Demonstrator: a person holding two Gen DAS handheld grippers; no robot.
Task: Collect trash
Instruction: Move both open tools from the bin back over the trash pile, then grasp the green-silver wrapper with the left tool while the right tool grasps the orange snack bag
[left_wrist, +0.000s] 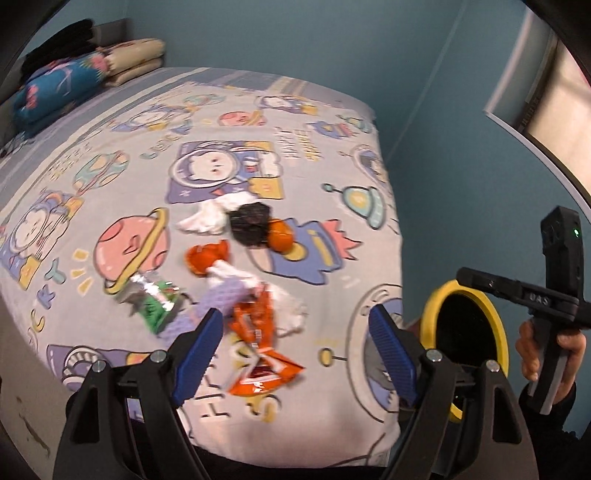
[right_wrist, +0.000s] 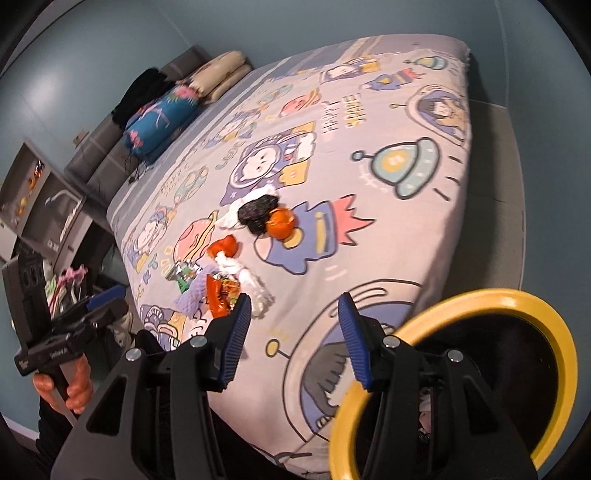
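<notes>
Trash lies in a loose pile on the cartoon-print bed (left_wrist: 110, 221): an orange snack wrapper (left_wrist: 258, 350), a green and silver wrapper (left_wrist: 155, 299), white tissues (left_wrist: 210, 218), a black crumpled bag (left_wrist: 251, 225), an orange peel (left_wrist: 279, 233) and a crumpled orange piece (left_wrist: 205, 258). My left gripper (left_wrist: 295, 347) is open just above the orange snack wrapper, empty. My right gripper (right_wrist: 295, 339) is open and empty over the bed's near corner, right of the pile (right_wrist: 221, 291). A yellow-rimmed black bin (right_wrist: 480, 369) stands beside the bed (right_wrist: 406, 240), under the right gripper.
Folded blankets and pillows (left_wrist: 81, 77) are stacked at the head of the bed. Blue walls surround it. A window frame (left_wrist: 535, 92) is at the right. Shelves with boxes (right_wrist: 40, 206) stand left of the bed. The bin also shows in the left wrist view (left_wrist: 465, 332).
</notes>
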